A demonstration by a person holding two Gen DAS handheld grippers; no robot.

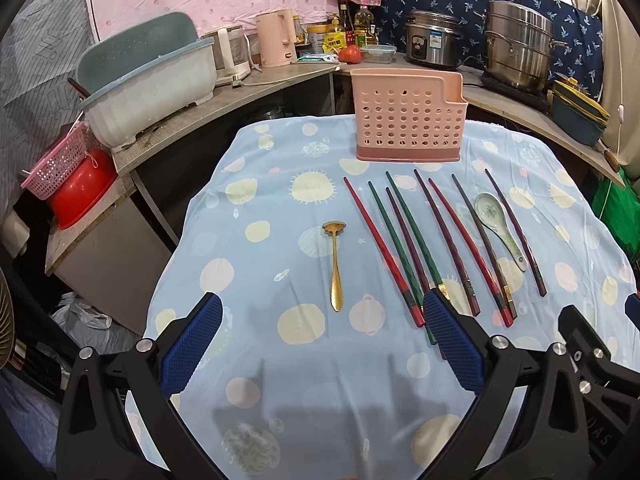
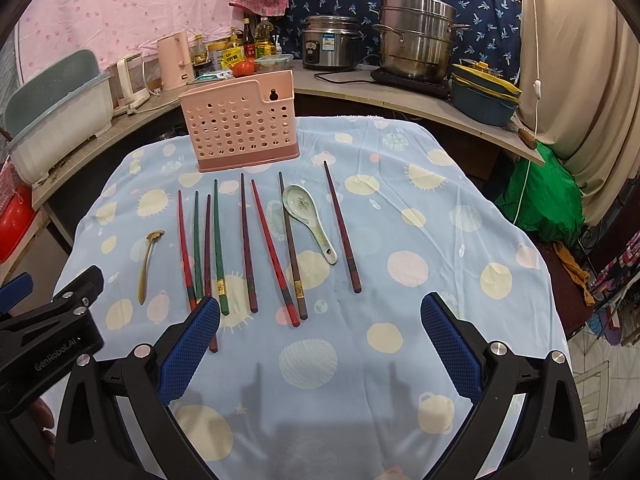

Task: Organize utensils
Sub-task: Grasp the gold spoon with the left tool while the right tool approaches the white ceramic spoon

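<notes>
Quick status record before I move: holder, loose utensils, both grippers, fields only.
holder: pink perforated holder upright at far side of tablecloth, nothing visible inside
chopsticks: eight, lying in a row in front of it
gold spoon: left of the row
ceramic spoon: among the right-hand chopsticks
left gripper: open, empty
right gripper: open, empty

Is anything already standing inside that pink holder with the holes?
No. The pink holder looks empty, while the chopsticks and both spoons lie flat on the tablecloth.

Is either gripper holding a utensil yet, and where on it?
Nothing held. Left gripper and right gripper are both open; chopsticks and spoons lie on the cloth.
</notes>
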